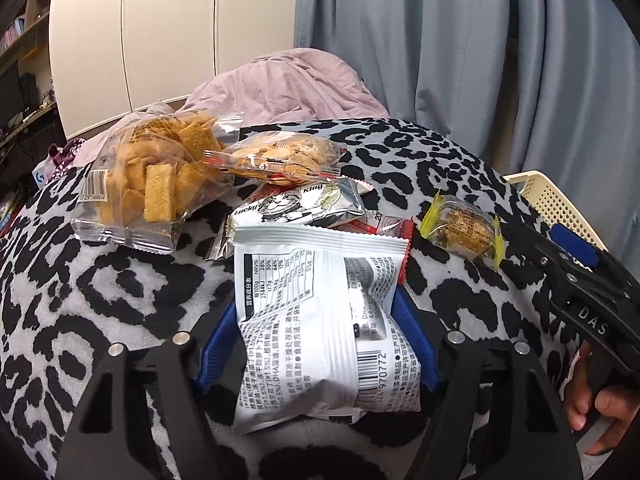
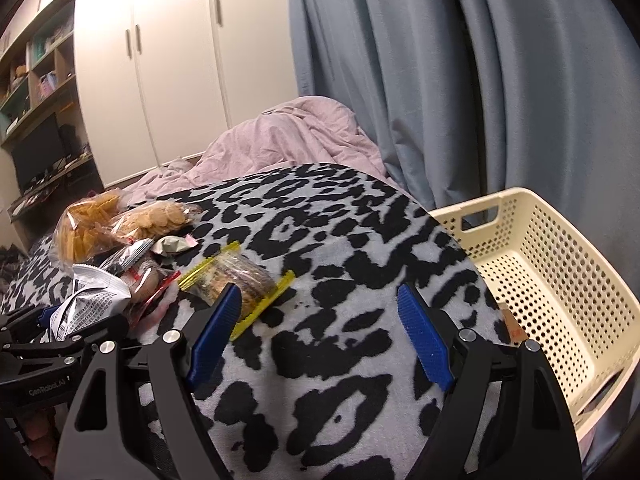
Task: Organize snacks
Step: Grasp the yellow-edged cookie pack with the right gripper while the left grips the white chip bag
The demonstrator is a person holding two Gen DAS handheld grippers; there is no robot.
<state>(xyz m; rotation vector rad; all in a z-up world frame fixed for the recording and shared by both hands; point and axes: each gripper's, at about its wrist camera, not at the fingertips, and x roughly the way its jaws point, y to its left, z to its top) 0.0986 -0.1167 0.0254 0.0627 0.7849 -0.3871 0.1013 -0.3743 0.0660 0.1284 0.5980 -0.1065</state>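
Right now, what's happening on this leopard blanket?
A person with a gripper in each hand is sorting snacks. The left gripper has its blue pads against the sides of a white snack packet. The right gripper hangs open over the blanket, holding nothing, beside a yellow-edged biscuit pack. The cream basket looks nearly empty.

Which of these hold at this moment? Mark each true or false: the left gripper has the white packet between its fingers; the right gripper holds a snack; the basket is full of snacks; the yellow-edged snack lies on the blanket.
1. The left gripper has the white packet between its fingers: true.
2. The right gripper holds a snack: false, its jaws are open and empty.
3. The cream basket is full of snacks: false, no snack shows inside it.
4. The yellow-edged snack lies on the leopard-print blanket: true.
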